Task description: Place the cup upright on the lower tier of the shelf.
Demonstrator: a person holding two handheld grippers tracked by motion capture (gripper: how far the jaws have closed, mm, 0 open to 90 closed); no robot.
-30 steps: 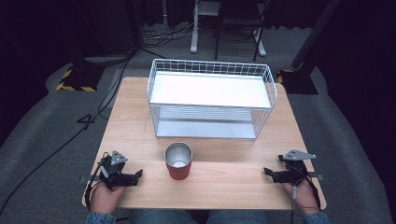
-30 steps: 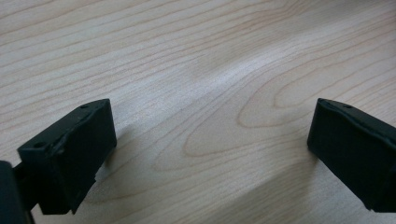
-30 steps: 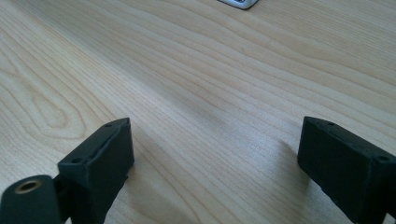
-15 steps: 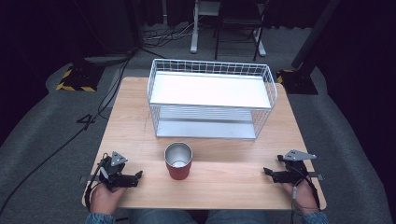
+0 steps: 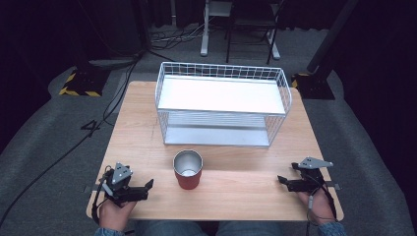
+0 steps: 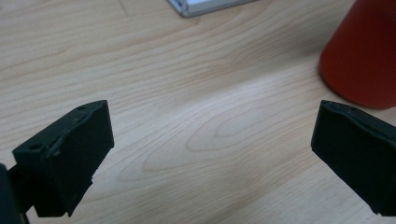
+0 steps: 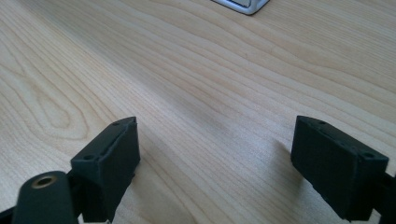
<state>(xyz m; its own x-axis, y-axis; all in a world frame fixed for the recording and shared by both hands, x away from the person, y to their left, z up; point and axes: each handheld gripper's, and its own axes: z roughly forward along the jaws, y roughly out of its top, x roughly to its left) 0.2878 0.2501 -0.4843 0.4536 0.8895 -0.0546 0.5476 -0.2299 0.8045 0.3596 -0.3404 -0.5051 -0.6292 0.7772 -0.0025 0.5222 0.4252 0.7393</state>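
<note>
Table (image 5: pixel 147 123): light wood-grain top, roughly square, standing on grey carpet floor (image 5: pixel 44 147). Even overhead light on the tabletop; the surroundings fall off to near-black toward 12, 3 and 9 o'clock.

At 10 o'clock from the table: black floor base with yellow-and-black hazard striping (image 5: pixel 78 84). Black cables (image 5: pixel 110 105) run from that area across the carpet toward 7 o'clock. A mark like the figure "4" (image 5: pixel 93 128) sits on the carpet just beside the table's left edge.

At 12 o'clock: white metal legs of a stand or desk (image 5: pixel 204 29) and a dark chair frame (image 5: pixel 251 29).

At 2 o'clock: a second black base (image 5: pixel 314 84) with a dark pole rising at a slant (image 5: pixel 339 29).
</note>
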